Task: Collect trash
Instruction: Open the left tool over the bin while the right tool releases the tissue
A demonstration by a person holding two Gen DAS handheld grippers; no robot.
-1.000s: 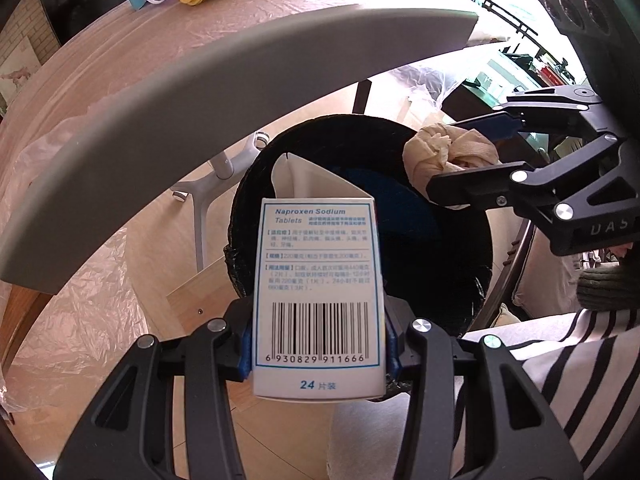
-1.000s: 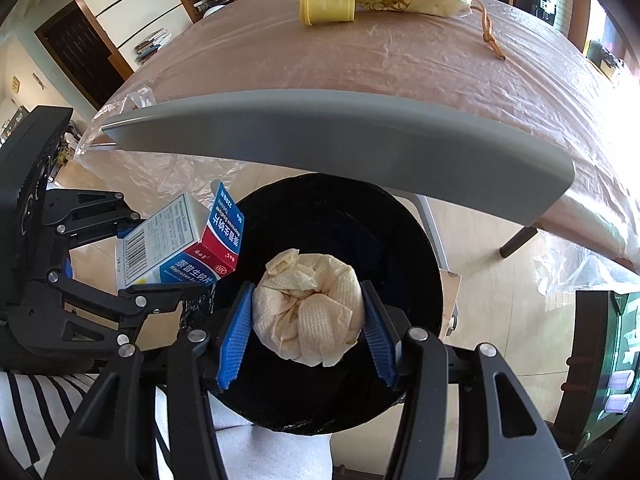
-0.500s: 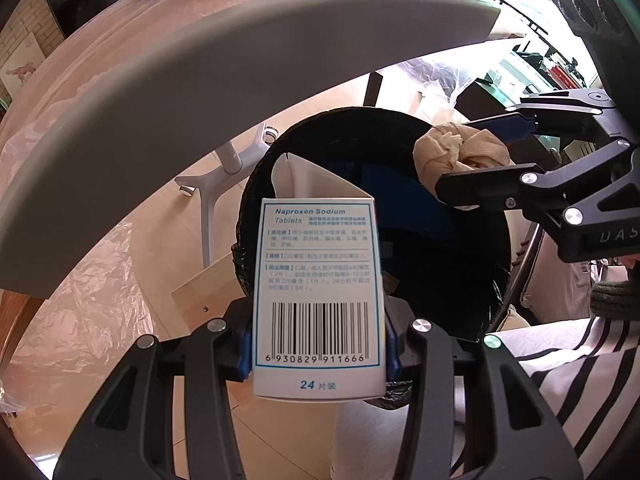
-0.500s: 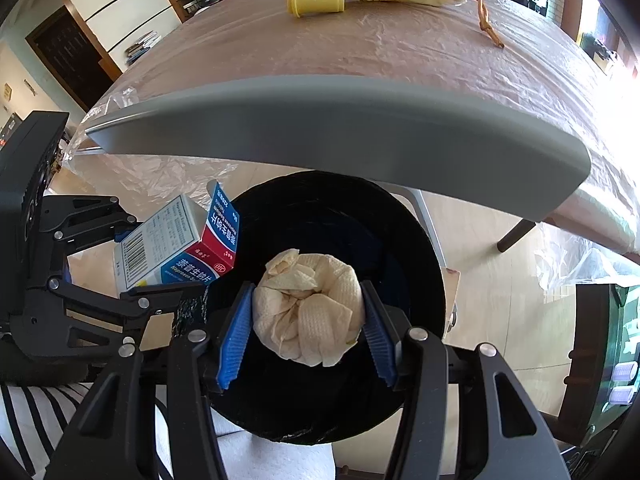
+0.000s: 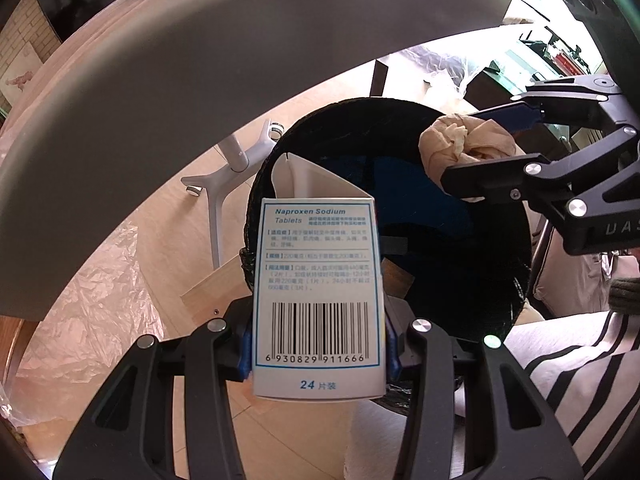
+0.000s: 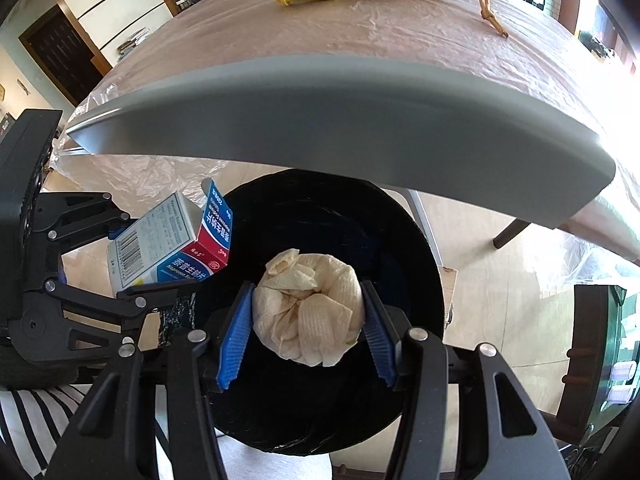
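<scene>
Little has changed over the past second: my left gripper (image 5: 318, 344) still clamps the tablet box (image 5: 318, 296), my right gripper (image 6: 306, 330) the crumpled tissue (image 6: 310, 308), both over the black bin (image 6: 320, 216) beyond my jaws. Release probably comes next; the bin's contents are too dark to read.

Glossy printed cardboard box (image 5: 318, 300), crumpled embossed paper towel (image 6: 310, 312), matt grey table edge (image 6: 320, 120), crinkled plastic sheeting (image 6: 360, 24).

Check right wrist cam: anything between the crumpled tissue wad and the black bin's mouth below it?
Nothing. In the right wrist view the crumpled beige tissue wad, clamped in the right tool, hangs over the round black bin; only dark bin interior shows around it.
</scene>
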